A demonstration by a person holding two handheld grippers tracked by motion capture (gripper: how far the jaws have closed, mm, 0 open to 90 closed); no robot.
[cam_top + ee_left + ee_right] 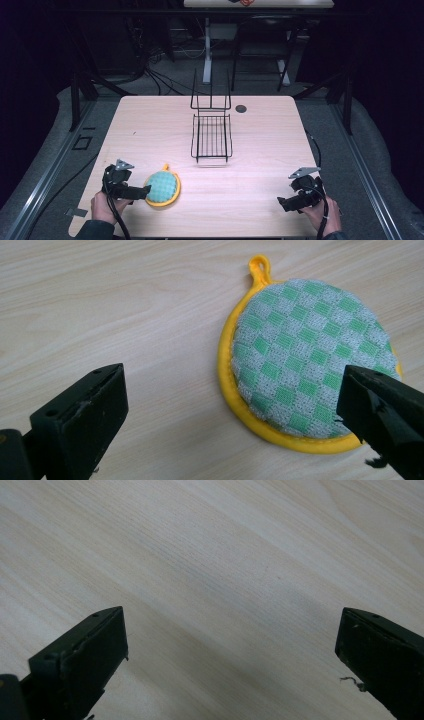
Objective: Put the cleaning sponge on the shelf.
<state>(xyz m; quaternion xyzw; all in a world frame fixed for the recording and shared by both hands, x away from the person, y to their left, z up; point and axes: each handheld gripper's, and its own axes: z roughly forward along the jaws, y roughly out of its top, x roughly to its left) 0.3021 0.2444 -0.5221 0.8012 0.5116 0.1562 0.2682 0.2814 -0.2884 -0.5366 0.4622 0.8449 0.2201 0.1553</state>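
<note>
item: round pot holder (162, 187), green-and-white check face, yellow rim with loop at 12 o'clock; lies flat on the worktop (260, 135) at about 7 o'clock from centre. left hand-held gripper (145, 190) just beside it at 9 o'clock, jaws wide, gripping nothing. right hand-held gripper (281, 202) well apart at 3 o'clock, jaws wide, over bare wood. black wire rack (212, 135) at 1 o'clock.

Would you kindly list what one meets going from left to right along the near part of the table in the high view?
Left gripper → round green-checked pot holder with a yellow rim → bare wooden table → right gripper. The black wire rack stands farther back, near the middle.
</note>
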